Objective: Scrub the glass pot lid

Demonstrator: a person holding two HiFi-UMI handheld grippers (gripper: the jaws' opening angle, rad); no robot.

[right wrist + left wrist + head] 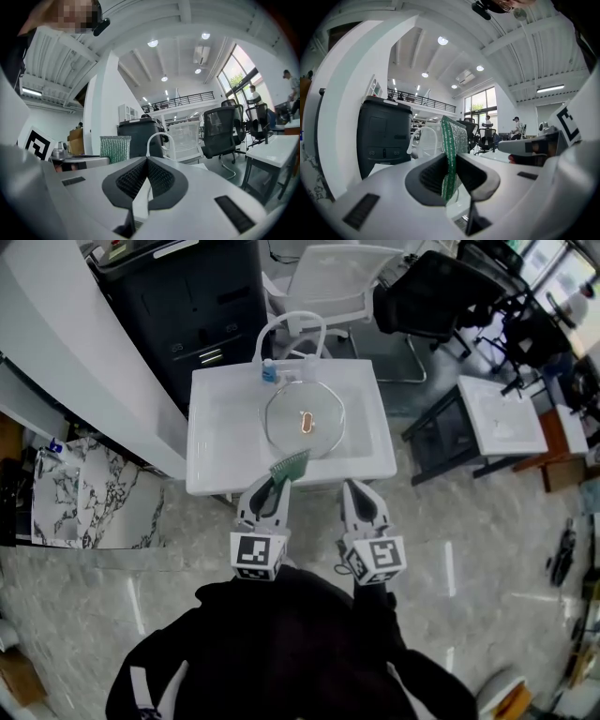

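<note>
The glass pot lid (304,420) with a copper-coloured knob lies flat in the white sink (211,442). My left gripper (277,486) is shut on a green scouring pad (290,466), which sticks up over the sink's near rim, short of the lid. In the left gripper view the scouring pad (452,152) stands on edge between the jaws. My right gripper (354,487) hangs just before the sink's front edge, to the right of the left one. Its jaws meet with nothing between them. The right gripper view shows the pad (115,149) off to its left.
A white curved faucet (291,326) and a small blue bottle (269,371) stand at the sink's far rim. A dark cabinet (183,310) and office chairs (441,292) stand beyond. A second white table (502,418) is to the right, a marble-patterned panel (89,493) to the left.
</note>
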